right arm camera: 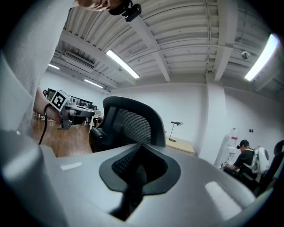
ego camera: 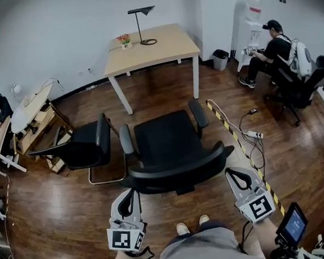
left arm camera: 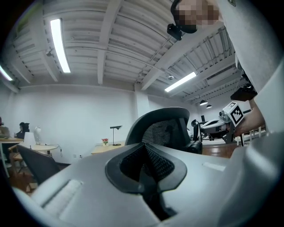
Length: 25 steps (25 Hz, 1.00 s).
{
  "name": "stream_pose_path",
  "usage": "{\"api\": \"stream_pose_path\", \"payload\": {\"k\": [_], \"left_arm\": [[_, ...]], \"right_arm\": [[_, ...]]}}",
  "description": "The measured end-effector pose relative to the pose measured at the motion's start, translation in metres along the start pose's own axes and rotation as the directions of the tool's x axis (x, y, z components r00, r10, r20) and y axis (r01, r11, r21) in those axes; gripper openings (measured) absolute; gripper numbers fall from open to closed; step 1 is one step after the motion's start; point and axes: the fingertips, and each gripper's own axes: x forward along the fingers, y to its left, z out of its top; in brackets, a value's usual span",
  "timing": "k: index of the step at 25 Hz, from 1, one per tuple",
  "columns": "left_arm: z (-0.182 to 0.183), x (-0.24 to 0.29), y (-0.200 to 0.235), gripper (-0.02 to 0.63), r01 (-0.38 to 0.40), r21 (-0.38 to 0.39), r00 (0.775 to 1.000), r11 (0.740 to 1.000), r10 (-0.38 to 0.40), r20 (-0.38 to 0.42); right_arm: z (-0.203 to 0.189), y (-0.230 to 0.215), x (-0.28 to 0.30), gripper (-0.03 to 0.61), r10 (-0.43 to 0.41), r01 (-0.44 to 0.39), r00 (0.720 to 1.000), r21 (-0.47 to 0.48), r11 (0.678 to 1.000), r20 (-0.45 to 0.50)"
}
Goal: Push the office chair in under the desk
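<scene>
The left hand-held gripper [ego camera: 131, 191] and right hand-held gripper [ego camera: 231, 172] are held with jaws pressed together, empty, just behind the chair's [ego camera: 169, 145] backrest edge. Open floor [ego camera: 158, 95] is seen between chair and bench [ego camera: 151, 47] — well apart.

The dark, glossy wood-plank floor [ego camera: 62, 221] carries 2 black chairs near the middle: the office chair [ego camera: 169, 145] and, just to its left, a visitor chair [ego camera: 84, 148] on a metal sled frame. Beyond them the light wooden desk [ego camera: 154, 47] stands on white legs, apart from the office chair. At the right a yellow-and-black tape strip [ego camera: 228, 130] runs diagonally across the boards, with a white power strip [ego camera: 255, 135] and looped cables [ego camera: 261, 150] just beside it. 1 small bin [ego camera: 220, 59] sits near the far wall.
</scene>
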Motion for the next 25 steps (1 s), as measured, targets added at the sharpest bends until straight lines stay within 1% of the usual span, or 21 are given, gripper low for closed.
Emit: {"api": "stream_pose_path", "payload": {"k": [4, 10, 11, 13, 15, 17, 18, 20, 22, 25], "left_arm": [[0.004, 0.003, 0.019, 0.000, -0.035, 0.002, 0.999, 0.999, 0.035, 0.017], [0.002, 0.013, 0.036, 0.000, -0.063, -0.002, 0.998, 0.998, 0.063, 0.017], [0.001, 0.013, 0.038, 0.000, -0.058, -0.009, 0.998, 0.998, 0.058, 0.013], [-0.002, 0.015, 0.040, 0.000, -0.031, -0.024, 0.999, 0.999, 0.032, 0.005], [-0.002, 0.019, 0.037, 0.118, 0.028, -0.028, 1.000, 0.999, -0.028, -0.004], [-0.003, 0.017, 0.028, 0.203, 0.113, -0.008, 0.993, 0.994, -0.113, -0.022], [-0.005, 0.017, 0.024, 0.230, 0.163, 0.009, 0.986, 0.987, -0.162, -0.042], [-0.011, 0.028, 0.019, 0.279, 0.264, 0.042, 0.960, 0.963, -0.259, -0.105], [-0.017, 0.046, 0.016, 0.313, 0.353, 0.052, 0.924, 0.934, -0.339, -0.175], [-0.028, 0.064, 0.006, 0.338, 0.462, 0.014, 0.863, 0.887, -0.446, -0.238]], "right_arm": [[0.005, -0.015, 0.005, 0.006, -0.020, 0.020, 1.000, -0.034, 0.999, 0.006], [0.007, -0.034, 0.016, 0.008, -0.001, 0.002, 1.000, -0.047, 0.999, 0.019], [0.006, -0.034, 0.017, 0.019, 0.011, -0.010, 1.000, -0.047, 0.999, 0.021], [0.006, -0.035, 0.021, 0.102, 0.041, -0.041, 0.999, -0.038, 0.998, 0.019], [0.007, -0.036, 0.026, 0.157, 0.081, -0.080, 0.997, -0.038, 0.996, 0.018], [0.008, -0.031, 0.025, 0.245, 0.131, -0.130, 0.991, -0.051, 0.990, 0.016], [0.008, -0.028, 0.026, 0.279, 0.161, -0.160, 0.987, -0.058, 0.985, 0.008], [0.007, -0.028, 0.036, 0.324, 0.239, -0.240, 0.971, -0.058, 0.969, -0.023], [0.002, -0.030, 0.051, 0.345, 0.329, -0.332, 0.942, -0.038, 0.942, -0.069], [-0.016, -0.023, 0.068, 0.378, 0.431, -0.436, 0.891, -0.002, 0.900, -0.143]]}}
